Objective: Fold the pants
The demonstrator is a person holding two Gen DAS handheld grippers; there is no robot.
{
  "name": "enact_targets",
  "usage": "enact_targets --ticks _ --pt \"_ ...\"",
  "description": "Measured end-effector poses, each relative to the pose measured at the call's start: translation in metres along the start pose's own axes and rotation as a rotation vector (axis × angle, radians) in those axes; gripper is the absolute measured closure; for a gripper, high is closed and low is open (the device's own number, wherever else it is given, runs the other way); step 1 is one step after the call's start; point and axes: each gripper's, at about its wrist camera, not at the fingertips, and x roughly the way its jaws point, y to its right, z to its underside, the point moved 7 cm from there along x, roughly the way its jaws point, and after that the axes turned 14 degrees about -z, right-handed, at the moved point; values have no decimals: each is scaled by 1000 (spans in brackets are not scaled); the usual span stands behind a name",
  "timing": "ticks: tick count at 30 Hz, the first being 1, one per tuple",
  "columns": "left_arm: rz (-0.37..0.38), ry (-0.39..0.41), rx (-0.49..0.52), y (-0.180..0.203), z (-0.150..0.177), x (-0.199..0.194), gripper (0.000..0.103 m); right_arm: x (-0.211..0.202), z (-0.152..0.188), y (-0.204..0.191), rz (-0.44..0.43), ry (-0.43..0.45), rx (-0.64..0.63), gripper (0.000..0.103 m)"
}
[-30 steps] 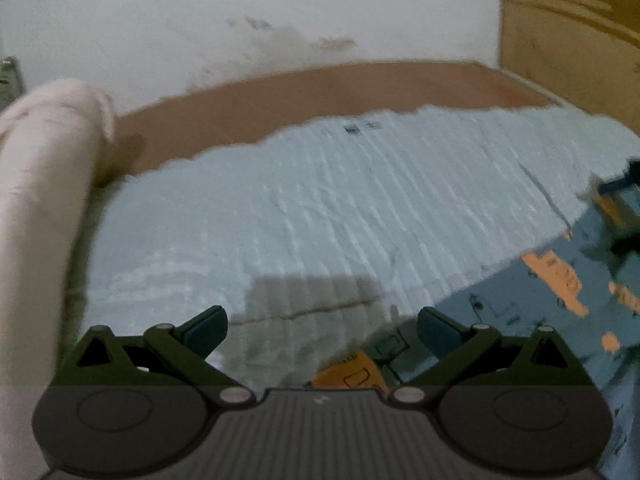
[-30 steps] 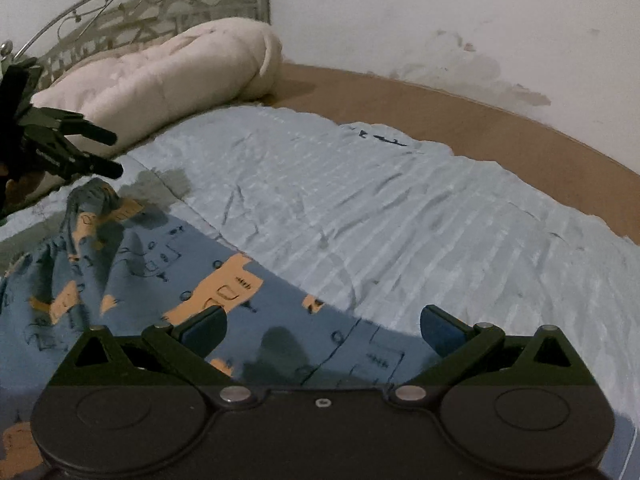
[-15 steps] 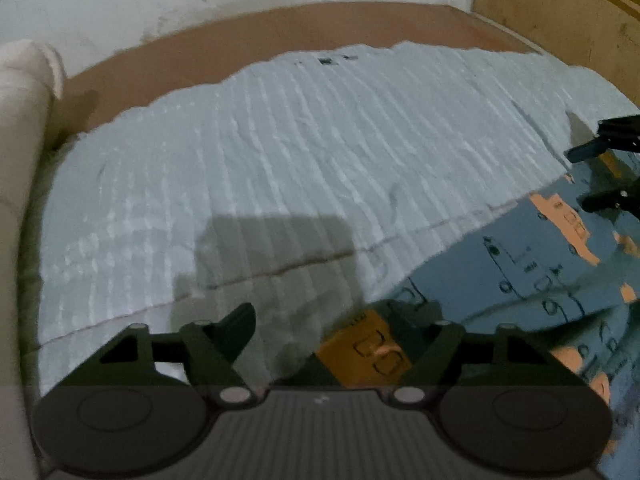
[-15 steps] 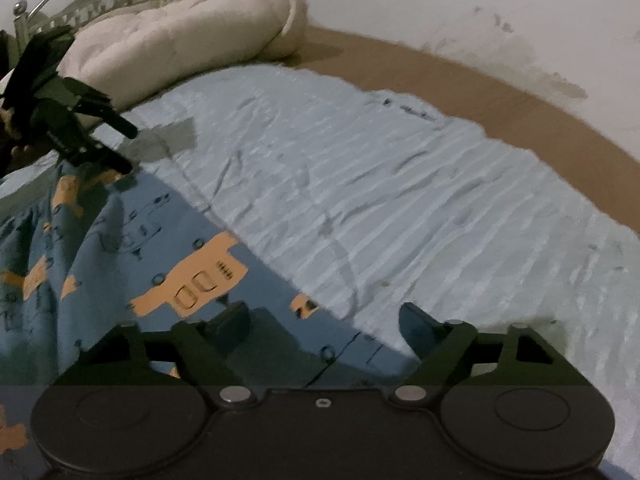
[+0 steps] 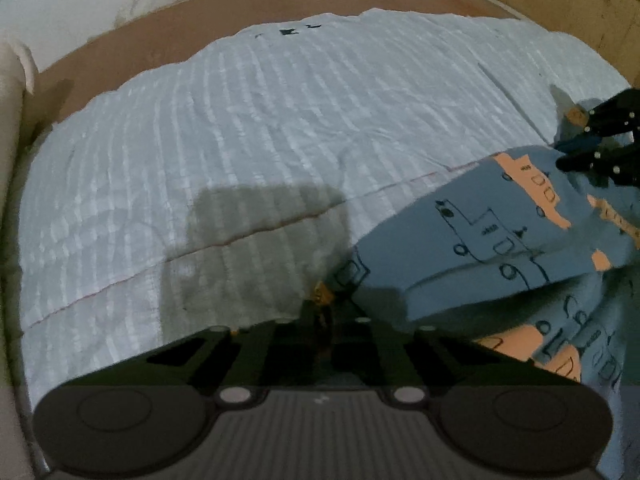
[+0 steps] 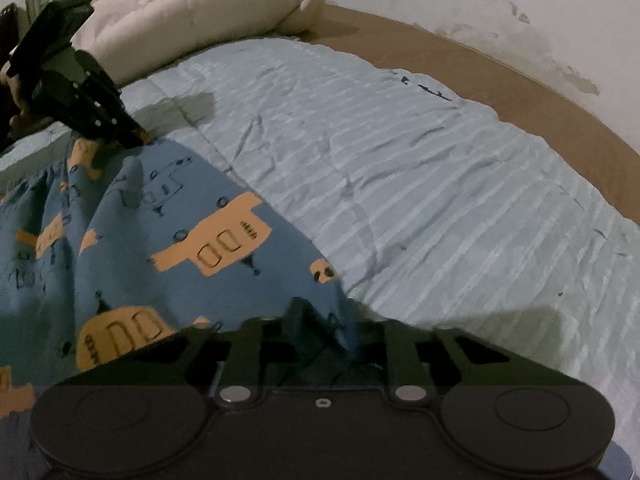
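Both claws are on the pants (image 6: 168,240) now. Your left claw (image 5: 324,312) has just been closing and its jaws stand pinched together on a corner of the blue printed fabric. Your right claw (image 6: 328,332) has also just been closing, with a bunch of the same fabric between its jaws; they stand narrow, clamped on the cloth.

The pants lie on the bed, on the pale striped bedsheet (image 5: 260,128), at its near side. In the left wrist view the fabric runs from the left claw off to the right, where the other claw (image 5: 600,144) shows at the far corner. In the right wrist view it runs off to the left, up to the left claw (image 6: 100,112). So you hold one edge at two corners, well apart.

Progress, as I judge it: early. Grasp done, no finished fold visible. The cloth looks rumpled and loosely heaped between the claws, not flat.

Left to do, I'd say: lift both corners together, carry the edge across, lay it down, release, then repeat for the next fold. How much of the pants sits below the frame I cannot tell.

The cream pillow (image 6: 192,12) at the head of the bed is well clear.
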Motion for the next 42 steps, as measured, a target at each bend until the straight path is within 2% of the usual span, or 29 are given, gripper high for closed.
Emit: enact_targets --ticks 5,10,17,19,21,26,30,35,42 --pt "-69 57 -40 0 -2 -18 101 -8 2 -4 41 25 -22 101" --pt "-145 182 -73 -7 -18 -43 101 -20 -10 -12 127 65 -85 103" --pt "-243 368 -206 -21 -53 -59 101 -43 -54 7 405 206 -119 103" --pt "-274 374 -205 -20 -60 -51 101 -40 -68 12 483 214 -152 103" --pt "-295 345 -197 -17 -64 -36 101 -29 -75 19 528 196 -172 103" --pt "-280 286 -240 -20 -56 -1 101 10 -72 38 556 104 -183 103" --pt "-253 280 -281 -24 -49 6 101 26 -66 40 547 98 -166 103" --pt "-258 317 -287 -26 -47 -15 101 17 -66 27 543 136 -163 103" --pt "-308 395 -311 -19 -40 -76 101 -35 -65 -12 549 214 -193 103"
